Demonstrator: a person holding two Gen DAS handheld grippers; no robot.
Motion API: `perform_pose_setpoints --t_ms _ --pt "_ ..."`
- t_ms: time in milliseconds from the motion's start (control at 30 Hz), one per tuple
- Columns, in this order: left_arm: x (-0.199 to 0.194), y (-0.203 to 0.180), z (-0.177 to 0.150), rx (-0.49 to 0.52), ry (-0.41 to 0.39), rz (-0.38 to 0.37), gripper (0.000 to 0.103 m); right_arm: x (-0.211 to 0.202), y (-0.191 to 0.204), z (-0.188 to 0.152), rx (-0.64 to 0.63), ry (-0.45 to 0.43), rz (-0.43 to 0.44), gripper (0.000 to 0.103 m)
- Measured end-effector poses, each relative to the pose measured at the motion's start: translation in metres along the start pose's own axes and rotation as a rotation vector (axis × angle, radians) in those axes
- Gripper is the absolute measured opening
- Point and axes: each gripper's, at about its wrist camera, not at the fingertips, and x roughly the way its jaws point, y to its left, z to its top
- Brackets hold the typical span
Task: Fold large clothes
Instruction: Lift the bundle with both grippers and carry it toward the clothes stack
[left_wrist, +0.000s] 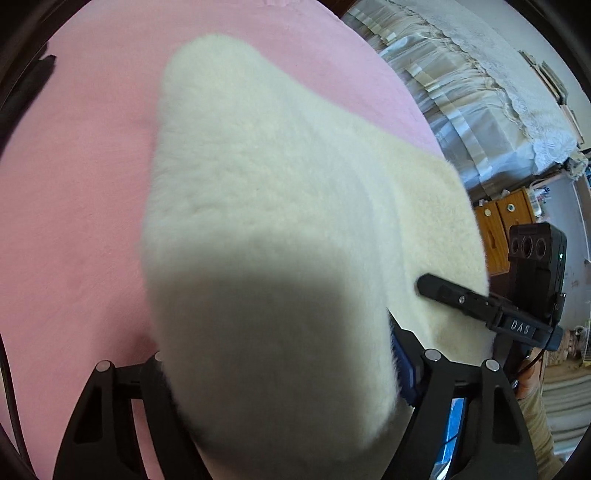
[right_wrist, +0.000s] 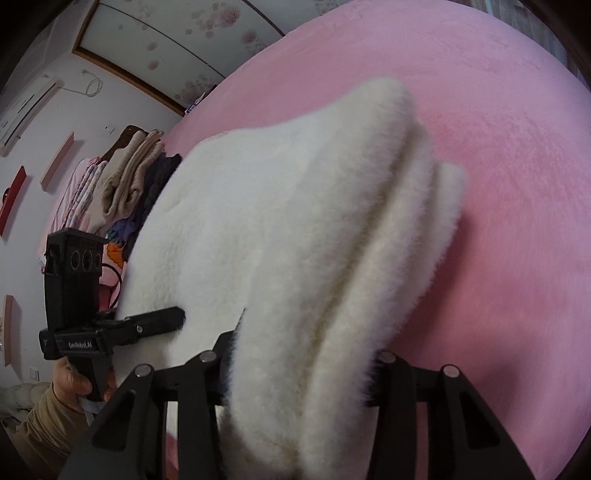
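Note:
A thick white fluffy garment (left_wrist: 280, 206) lies partly folded on a pink bed cover (left_wrist: 74, 184) and is lifted at its near edge. My left gripper (left_wrist: 273, 384) is shut on one part of that edge, which hides its fingertips. My right gripper (right_wrist: 303, 384) is shut on a bunched part of the same garment (right_wrist: 295, 229), with several folds hanging between its jaws. The right gripper also shows in the left wrist view (left_wrist: 436, 286), pressed against the garment. The left gripper shows in the right wrist view (right_wrist: 166, 319), also against the garment.
The pink bed cover (right_wrist: 517, 184) spreads far beyond the garment. A pile of other clothes (right_wrist: 125, 184) lies at the bed's far left edge. Curtains (left_wrist: 461, 92) and a wooden cabinet (left_wrist: 506, 229) stand beside the bed. My hand (right_wrist: 70, 384) grips the left handle.

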Motion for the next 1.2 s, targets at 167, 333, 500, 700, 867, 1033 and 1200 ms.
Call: perform_pose_setpoints --t_ms 167,333,500,700,867,1033,1200 --pt "-0.067 0.005 -0.012 0.007 -0.007 0.012 0.078 -0.007 0.063 -0.019 -0.036 0.021 0.036 0.044" --pt "-0.169 0.025 -0.005 -0.002 -0.104 0.052 0.077 -0.005 0.148 0.002 -0.109 -0.004 0.115 0.044" --pt "-0.29 0.053 0.033 0.019 -0.227 0.123 0.078 -0.003 0.254 0.057 -0.217 -0.063 0.212 0.044" --pt "-0.414 0.12 0.11 0.032 -0.359 0.197 0.078 0.03 0.374 0.149 -0.285 -0.151 0.301 0.044" --pt "-0.472 0.209 0.171 -0.001 -0.406 0.257 0.078 0.087 0.445 0.207 -0.316 -0.169 0.326 0.044" --pt "-0.465 0.288 0.213 -0.051 -0.401 0.299 0.078 0.17 0.48 0.239 -0.29 -0.158 0.321 0.044" --pt "-0.432 0.37 0.216 -0.127 -0.368 0.293 0.079 0.248 0.472 0.249 -0.241 -0.1 0.287 0.044"
